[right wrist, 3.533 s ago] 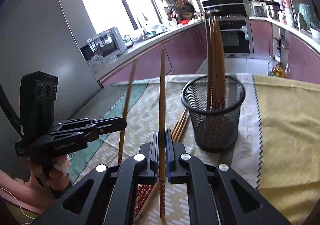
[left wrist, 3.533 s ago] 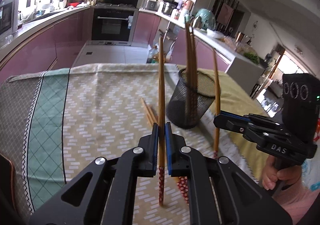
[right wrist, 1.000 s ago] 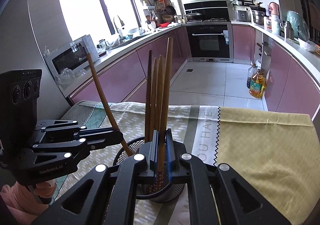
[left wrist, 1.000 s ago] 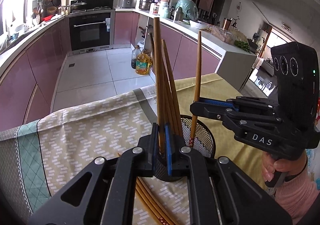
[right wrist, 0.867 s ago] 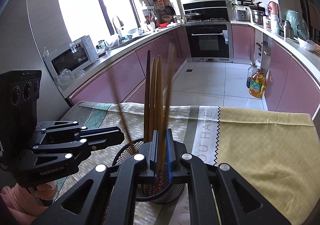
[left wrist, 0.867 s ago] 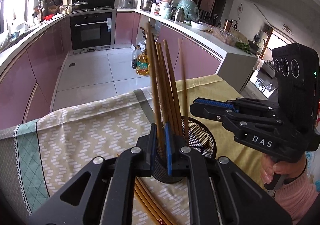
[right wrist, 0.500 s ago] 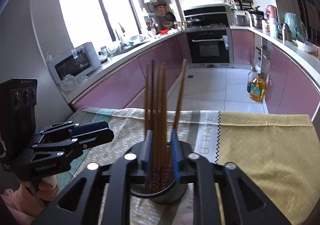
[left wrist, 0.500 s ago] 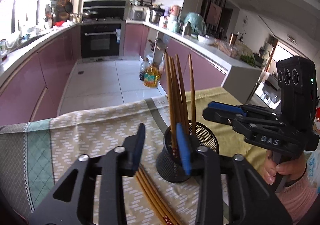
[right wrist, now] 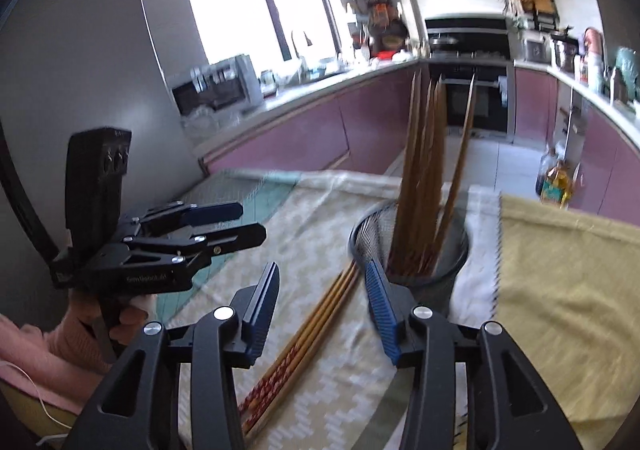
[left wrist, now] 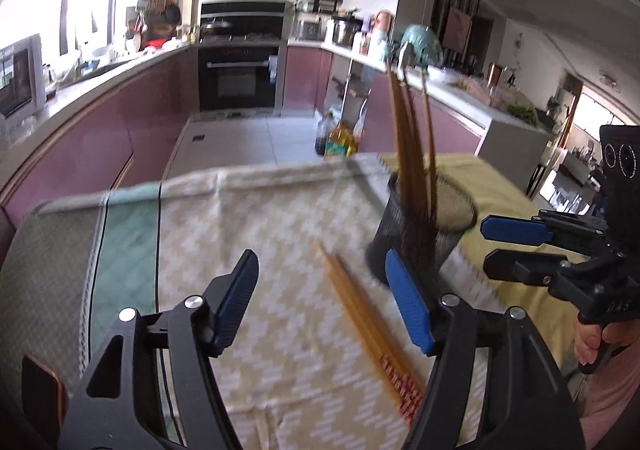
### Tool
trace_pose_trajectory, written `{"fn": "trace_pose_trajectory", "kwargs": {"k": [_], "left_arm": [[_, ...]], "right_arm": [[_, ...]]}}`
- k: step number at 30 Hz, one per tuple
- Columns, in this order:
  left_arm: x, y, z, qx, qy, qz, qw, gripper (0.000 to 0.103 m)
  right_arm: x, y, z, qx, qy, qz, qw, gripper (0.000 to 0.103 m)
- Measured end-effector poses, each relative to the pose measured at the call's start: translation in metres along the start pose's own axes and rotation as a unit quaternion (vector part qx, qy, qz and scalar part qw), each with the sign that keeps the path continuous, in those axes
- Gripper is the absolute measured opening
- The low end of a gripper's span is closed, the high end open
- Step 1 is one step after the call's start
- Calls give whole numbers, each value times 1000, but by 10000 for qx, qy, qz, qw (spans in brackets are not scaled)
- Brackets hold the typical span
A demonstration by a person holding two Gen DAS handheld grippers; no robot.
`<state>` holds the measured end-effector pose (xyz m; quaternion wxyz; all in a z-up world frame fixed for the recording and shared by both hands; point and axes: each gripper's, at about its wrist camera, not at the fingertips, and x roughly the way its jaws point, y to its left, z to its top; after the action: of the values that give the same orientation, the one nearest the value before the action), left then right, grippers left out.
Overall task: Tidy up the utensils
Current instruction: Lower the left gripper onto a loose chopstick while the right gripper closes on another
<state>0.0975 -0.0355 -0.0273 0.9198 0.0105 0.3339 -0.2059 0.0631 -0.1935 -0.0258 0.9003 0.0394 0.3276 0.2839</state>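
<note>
Chopsticks in the mesh cup, both jaws released

Chopsticks (left wrist: 412, 154) stand bunched in the black mesh cup (left wrist: 452, 226), leaning toward the upper left in the left wrist view, where the cup sits right of centre. In the right wrist view the same bundle (right wrist: 424, 178) rises through the middle of the frame, one stick leaning apart to the right, and the cup (right wrist: 448, 262) stands just above the blue pads.

The left gripper (left wrist: 324, 302) fills the lower part of its own view; its jaws have just been opening and stand wide apart, gripping nothing. Between them on the patterned cloth (left wrist: 260, 234) that covers the surface lie the loose chopsticks (left wrist: 360, 314), side by side, running from centre down to the lower right, red-patterned ends nearest the camera. They lie just beside the cup.

The right gripper (right wrist: 324, 306) has likewise just been opening its jaws, which are released and hold nothing; the loose chopsticks (right wrist: 316, 326) lie on the cloth between them, slanting toward the lower left. A yellow cloth (right wrist: 560, 270) covers the surface at the right of that frame.

Each gripper shows in the other's view: the right one (left wrist: 516, 248) at the right edge, the left one (right wrist: 236, 224) at mid-left, both with jaws parted, each held by a hand (right wrist: 120, 318) in a pink sleeve (right wrist: 60, 362)
</note>
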Motion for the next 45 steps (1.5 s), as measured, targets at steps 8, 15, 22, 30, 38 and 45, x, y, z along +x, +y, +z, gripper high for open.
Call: {"fn": "trace_pose_trajectory", "kwargs": {"k": [8,15,22,30,38,45], "left_arm": [[19,4,-40,-207,538,-48,9983,66],[31,-2,-63,-269,884,-121,9956,66],[40,-15,-70,-177,1073,-203,9939,65],[50,-19,-72,-184,1208,-170,9924,65],[55,-26,-71,32,1237,51,9923,63],[56,-27,-70,99,1215,166,9924,58]], "right_arm": [[43,0,-32,430,601,166,9971,43],[50,-5,-46,651,744,36,9951,43],[50,-6,-49,700,737,-19,9948,43],[48,-9,-52,732,739,-19,9946,43],[51,-9,-49,705,754,-32,9947,43],[58,-9,-48,681,808,-31,9944,43]]}}
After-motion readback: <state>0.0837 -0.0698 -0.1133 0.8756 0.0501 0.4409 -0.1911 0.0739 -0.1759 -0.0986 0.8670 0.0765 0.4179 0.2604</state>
